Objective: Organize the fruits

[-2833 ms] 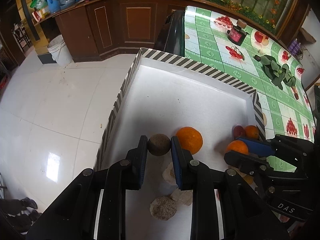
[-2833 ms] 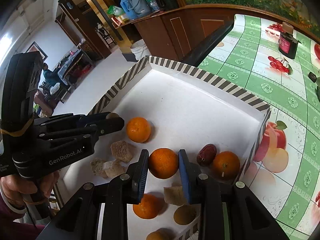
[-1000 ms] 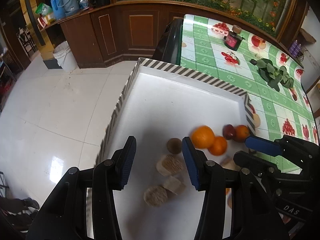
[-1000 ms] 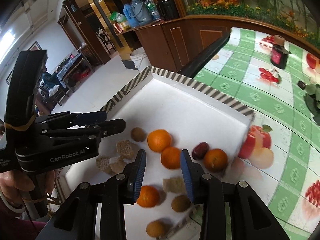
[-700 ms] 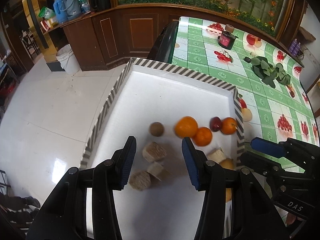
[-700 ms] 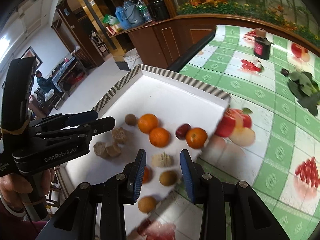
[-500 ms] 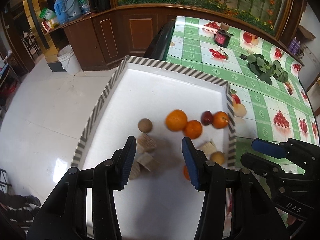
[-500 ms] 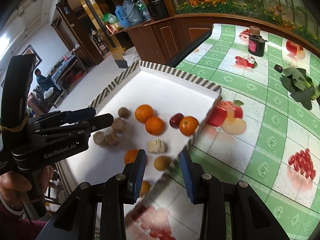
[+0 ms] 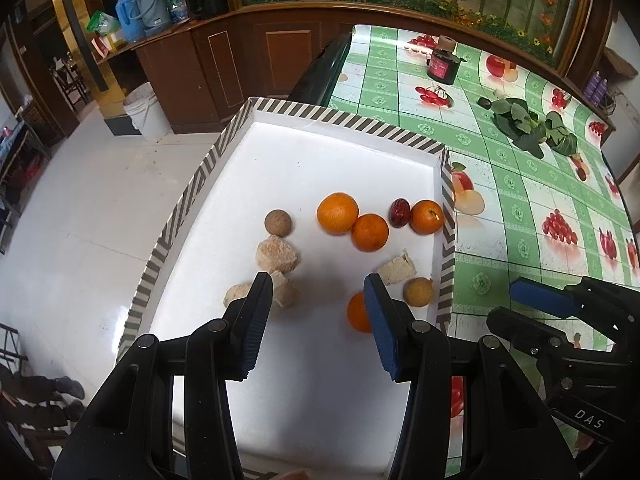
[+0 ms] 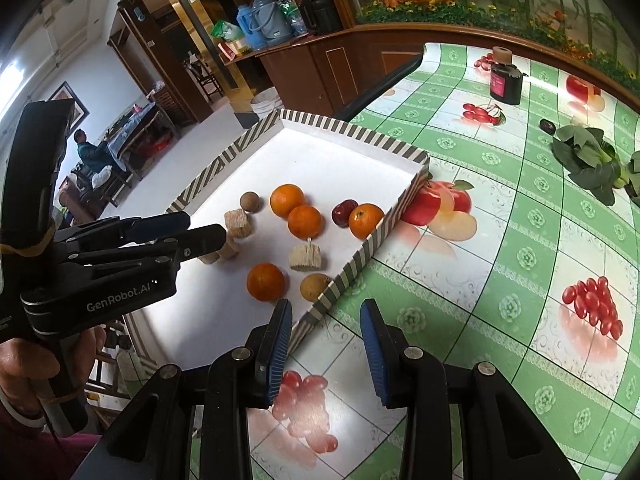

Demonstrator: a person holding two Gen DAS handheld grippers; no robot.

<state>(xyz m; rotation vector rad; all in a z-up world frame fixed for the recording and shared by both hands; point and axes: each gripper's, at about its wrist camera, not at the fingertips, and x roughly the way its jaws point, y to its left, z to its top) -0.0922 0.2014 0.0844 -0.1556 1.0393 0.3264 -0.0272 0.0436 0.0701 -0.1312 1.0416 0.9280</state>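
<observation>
the tray [image 9: 344,120] is white inside, its rim striped grey and white. four oranges [image 9: 337,213] are bright orange, the date [image 9: 399,212] dark red, two round fruits [image 9: 277,223] dull brown. the tablecloth [image 10: 520,248] is green-and-white checked (printed with red apples and cherries). gripper pads [image 10: 280,344] are blue.

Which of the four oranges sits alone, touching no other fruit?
The orange nearest the tools, at the tray's near end. Two others touch each other; the fourth sits against the red fruit.
</observation>
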